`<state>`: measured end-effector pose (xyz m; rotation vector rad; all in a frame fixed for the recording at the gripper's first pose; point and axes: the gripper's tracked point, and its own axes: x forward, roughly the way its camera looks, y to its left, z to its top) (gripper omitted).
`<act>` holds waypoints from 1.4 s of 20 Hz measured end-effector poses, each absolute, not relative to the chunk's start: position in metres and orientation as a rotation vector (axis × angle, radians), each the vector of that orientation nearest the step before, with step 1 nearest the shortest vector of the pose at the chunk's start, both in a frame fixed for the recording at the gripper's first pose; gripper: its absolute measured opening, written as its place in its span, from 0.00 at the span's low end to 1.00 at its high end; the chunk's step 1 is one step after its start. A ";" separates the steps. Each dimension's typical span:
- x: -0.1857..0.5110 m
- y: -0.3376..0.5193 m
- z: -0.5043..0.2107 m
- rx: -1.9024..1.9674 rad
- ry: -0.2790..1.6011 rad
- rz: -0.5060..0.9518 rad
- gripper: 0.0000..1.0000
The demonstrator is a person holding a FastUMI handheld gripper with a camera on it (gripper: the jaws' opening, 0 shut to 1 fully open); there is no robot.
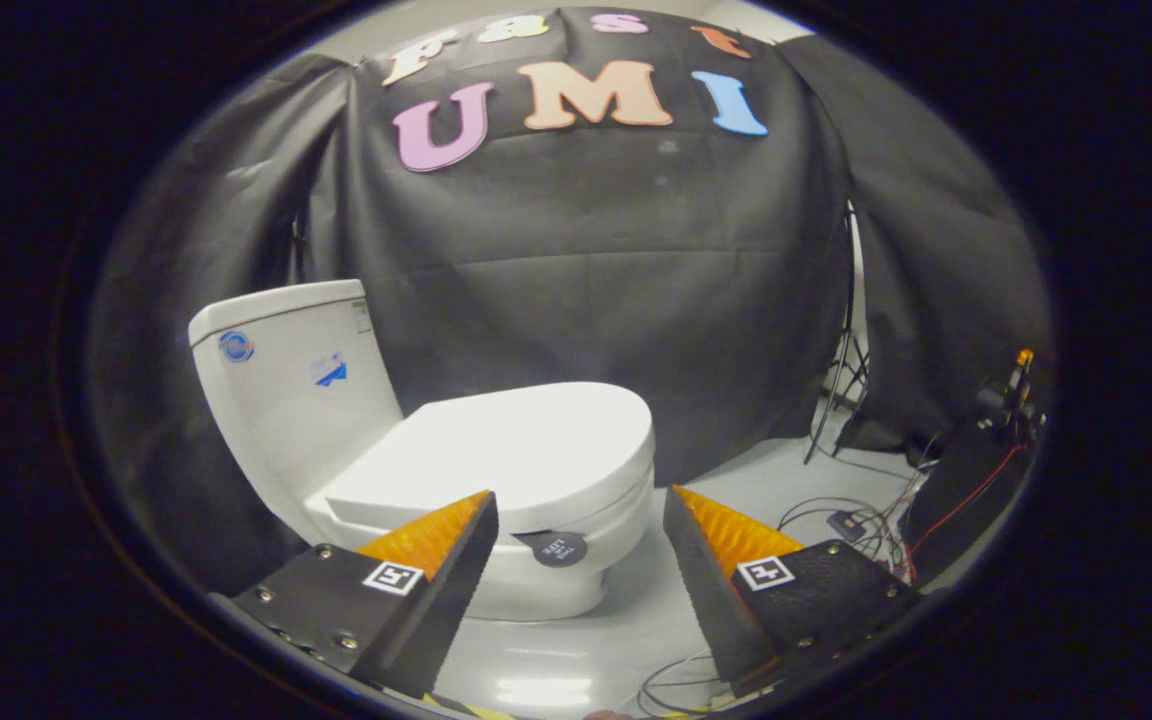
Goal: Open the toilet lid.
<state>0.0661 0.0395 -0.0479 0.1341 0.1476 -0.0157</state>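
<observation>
A white toilet (576, 580) stands on the pale floor against the black cloth wall. Its lid (506, 450) lies flat and closed over the seat, and the tank (286, 380) rises at the back left with small stickers on it. A round dark tag (553, 548) hangs at the front of the bowl. My gripper (581, 505) is open, with nothing between its fingers. The lid's front edge lies just ahead of the fingers, slightly toward the left finger (436, 545). The right finger (726, 545) points past the bowl's right side.
Loose cables (856, 520) and dark equipment (976, 480) lie on the floor at the right, near a thin stand (844, 360) by the cloth. Bare pale floor (726, 460) stretches to the right of the toilet.
</observation>
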 end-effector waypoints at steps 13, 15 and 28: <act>0.097 0.075 -0.152 0.453 0.564 -0.030 0.97; 0.104 0.080 -0.155 0.480 0.569 -0.022 0.97; 0.134 0.082 -0.175 0.939 0.622 -0.065 0.74</act>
